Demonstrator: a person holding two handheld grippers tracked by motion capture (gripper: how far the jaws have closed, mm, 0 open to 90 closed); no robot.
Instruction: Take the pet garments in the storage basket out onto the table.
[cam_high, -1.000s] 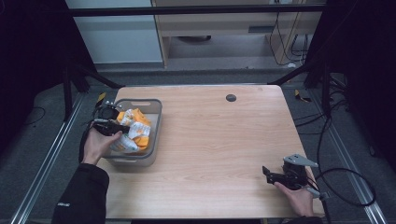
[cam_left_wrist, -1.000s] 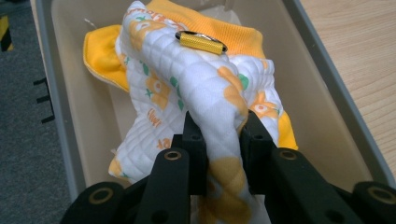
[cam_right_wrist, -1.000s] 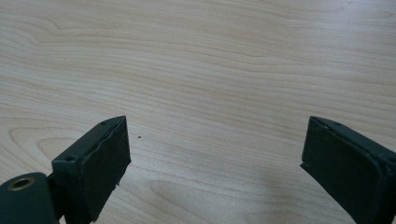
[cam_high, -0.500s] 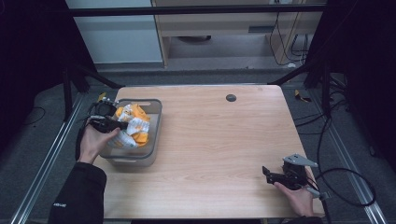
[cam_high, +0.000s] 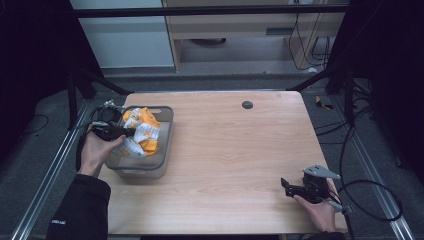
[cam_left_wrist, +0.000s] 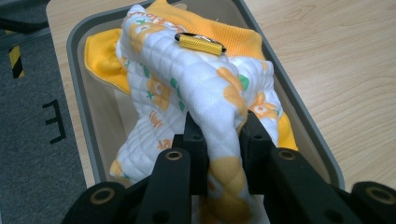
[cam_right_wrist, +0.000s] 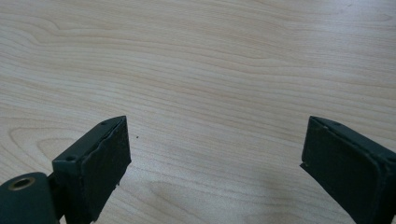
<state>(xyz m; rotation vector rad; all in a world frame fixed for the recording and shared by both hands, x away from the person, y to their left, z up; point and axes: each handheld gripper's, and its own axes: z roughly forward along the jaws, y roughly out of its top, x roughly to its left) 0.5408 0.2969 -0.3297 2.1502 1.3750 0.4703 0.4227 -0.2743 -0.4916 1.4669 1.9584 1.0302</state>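
the left gripper (cam_left_wrist: 219, 140) pinches a quilted white-and-orange cloth (cam_left_wrist: 205, 93) over the grey bin (cam_left_wrist: 77, 51), its lower folds hidden. the right gripper (cam_right_wrist: 215, 158) gapes wide, holding nothing, above woodgrain table (cam_right_wrist: 210, 56).

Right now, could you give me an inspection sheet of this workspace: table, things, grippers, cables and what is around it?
Surface: light wooden table with a small dark round spot near its far edge.
Job's things: white quilted cloth with orange print, bunched in a grey bin over an orange cloth.
Clutter: small yellow cylinder lying on the cloths.
Grippers: left gripper clamped on a fold of the white cloth; right gripper open, low over bare wood at the near right corner.
Cables: a black cable loops off the right gripper.
Surroundings: dark frame posts, grey floor, pale cabinets behind.
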